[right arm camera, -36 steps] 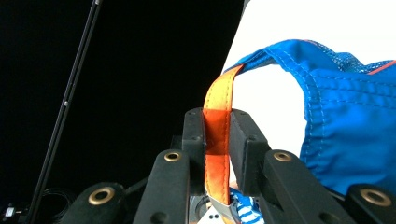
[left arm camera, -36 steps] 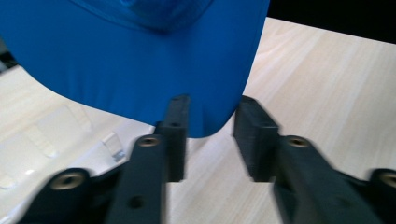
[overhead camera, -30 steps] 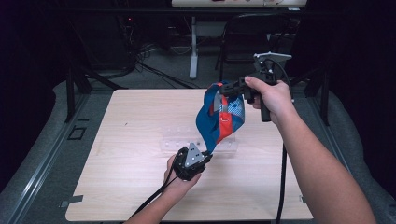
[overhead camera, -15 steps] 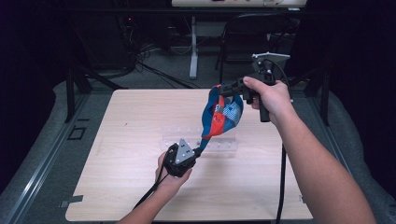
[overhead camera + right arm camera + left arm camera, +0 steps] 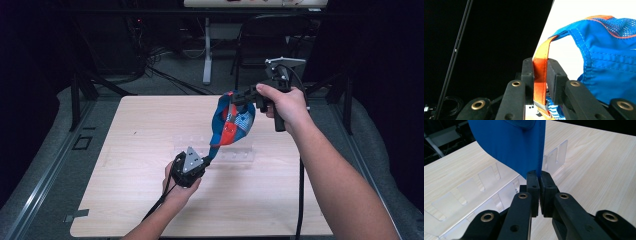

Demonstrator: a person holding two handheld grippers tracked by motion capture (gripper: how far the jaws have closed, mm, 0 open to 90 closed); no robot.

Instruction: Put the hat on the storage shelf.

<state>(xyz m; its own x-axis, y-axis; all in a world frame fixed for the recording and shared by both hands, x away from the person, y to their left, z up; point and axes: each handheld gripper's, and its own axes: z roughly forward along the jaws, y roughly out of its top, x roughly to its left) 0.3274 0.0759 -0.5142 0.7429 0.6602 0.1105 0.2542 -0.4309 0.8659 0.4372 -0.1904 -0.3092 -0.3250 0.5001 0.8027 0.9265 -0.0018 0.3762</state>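
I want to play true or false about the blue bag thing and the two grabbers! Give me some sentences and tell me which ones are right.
1. The right gripper pinches an orange strap. True.
2. The left gripper is wide open with nothing in it. False: its jaws have just closed on the lower edge of the blue bag.
3. The blue bag lies flat on the table. False: it hangs in the air between the two grippers.
4. A clear plastic rack sits on the table under the bag. True.
5. The table is wooden-looking and light in colour. True.
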